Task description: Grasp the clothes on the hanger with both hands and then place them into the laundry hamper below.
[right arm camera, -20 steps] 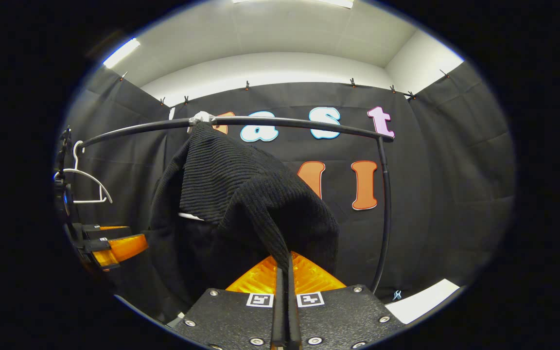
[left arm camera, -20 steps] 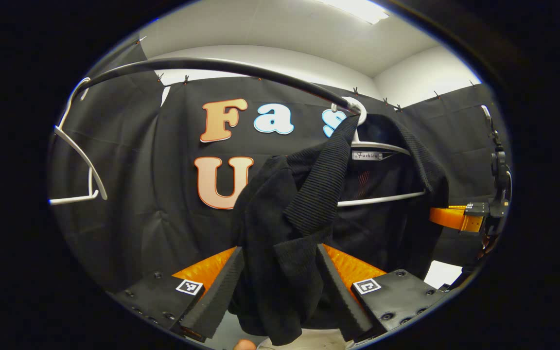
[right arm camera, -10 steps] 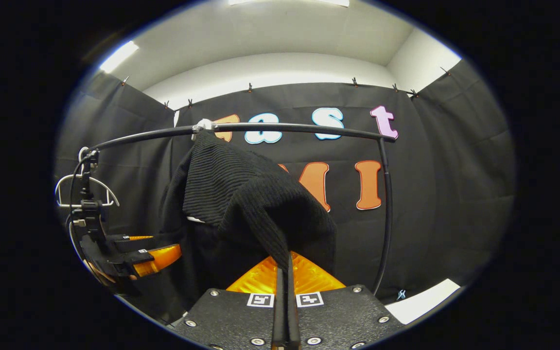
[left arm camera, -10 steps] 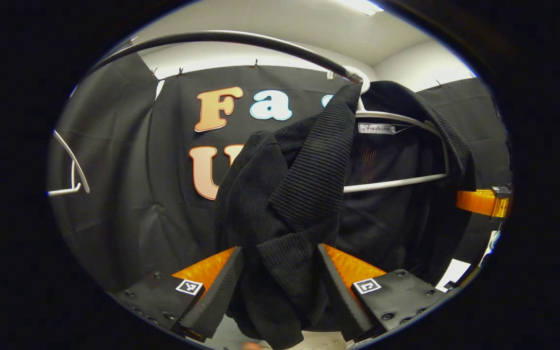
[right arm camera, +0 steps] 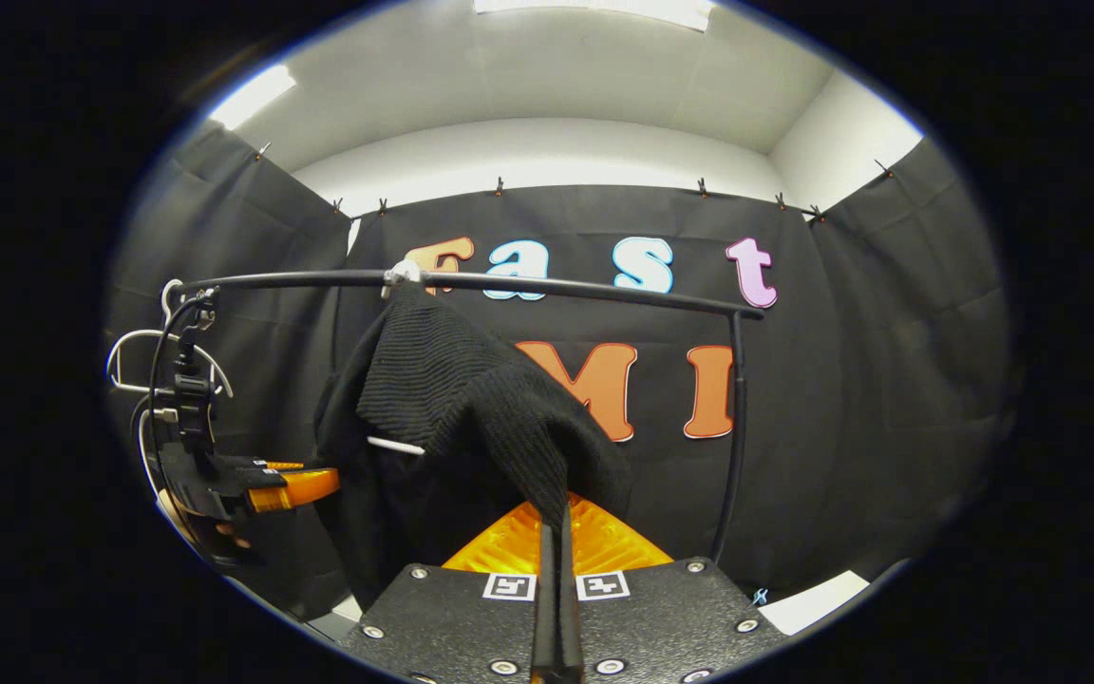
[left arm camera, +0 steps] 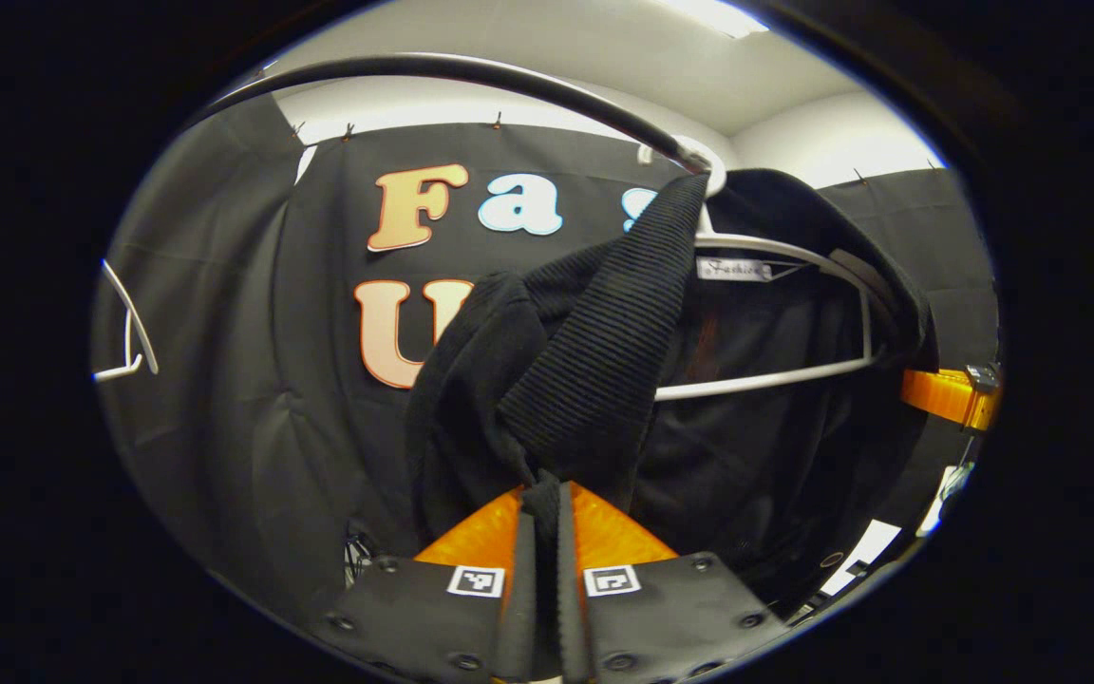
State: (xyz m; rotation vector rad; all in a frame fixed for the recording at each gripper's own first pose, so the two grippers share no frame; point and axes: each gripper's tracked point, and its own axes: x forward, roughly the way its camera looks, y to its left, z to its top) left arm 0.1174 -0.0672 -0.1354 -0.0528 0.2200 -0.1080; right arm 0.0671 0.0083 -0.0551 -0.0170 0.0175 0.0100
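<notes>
pinching a fold each, the left gripper point(left arm camera: 547, 532) and right gripper point(right arm camera: 556, 560) are both clamped on the black ribbed knit garment point(right arm camera: 471, 408), which hangs on the white plastic hanger point(left arm camera: 775, 313) under the black rail point(right arm camera: 556, 283), spreading the pull to slip it off.

Black screwed gripper bodies point(left arm camera: 547, 608) with square coded tags and ridged fingers point(right arm camera: 556, 608)

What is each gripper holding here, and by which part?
Both hold the black knit garment: left gripper pinches a bunched fold of one side, right gripper a fold of the other. It hangs on the white hanger.
</notes>
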